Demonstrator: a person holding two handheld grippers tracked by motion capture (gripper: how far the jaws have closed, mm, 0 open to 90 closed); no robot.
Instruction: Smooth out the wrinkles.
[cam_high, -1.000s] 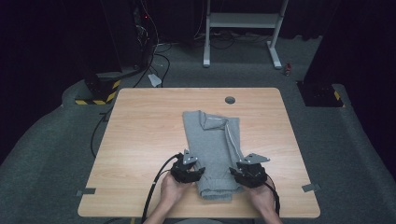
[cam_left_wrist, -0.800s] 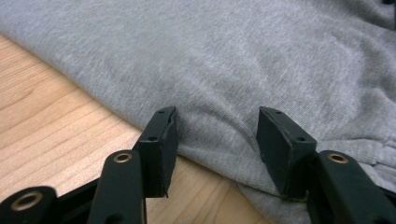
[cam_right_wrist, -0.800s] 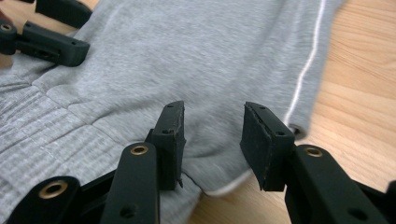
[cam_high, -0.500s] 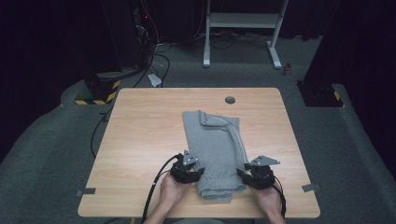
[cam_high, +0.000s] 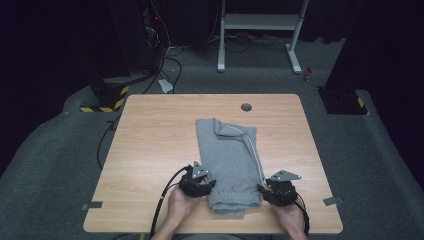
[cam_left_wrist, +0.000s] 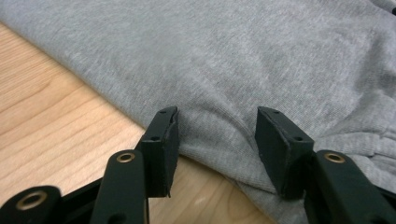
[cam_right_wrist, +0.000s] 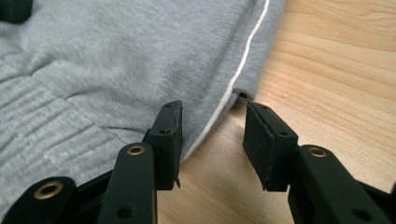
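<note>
1. Grey folded garment (cam_high: 229, 165) lies in the middle of the wooden tabletop (cam_high: 150, 150), long side running from near to far, with its ribbed band at the near end.
2. Along its right edge runs a thin white stripe (cam_high: 255, 155), which curves in at the far end where a flap of cloth is turned over.
3. At the near left edge sits the left gripper (cam_high: 206, 186), held in the person's left hand (cam_high: 180, 205), a black cable (cam_high: 162, 210) trailing off toward the near edge of the tabletop.
4. In the left gripper view, its fingers (cam_left_wrist: 163, 140) stand apart, and the cloth's edge (cam_left_wrist: 219, 135) bulges up between them; the pads do not squeeze it, so the grip is not closed.
5. At the near right edge sits the right gripper (cam_high: 261, 189), held in the right hand (cam_high: 292, 220).
6. In the right gripper view, its fingers (cam_right_wrist: 169, 140) also stand apart and have just been opening a little wider. They straddle the striped hem (cam_right_wrist: 224, 100): one finger over the grey cloth, the other over bare wood, nothing pinched between them.
7. Far from both hands, a small round grommet (cam_high: 246, 107) is set into the tabletop near its far edge.
8. Beyond the tabletop, on the grey floor (cam_high: 60, 165), stand a white frame (cam_high: 260, 30) and a yellow-and-black striped base (cam_high: 105, 97).
</note>
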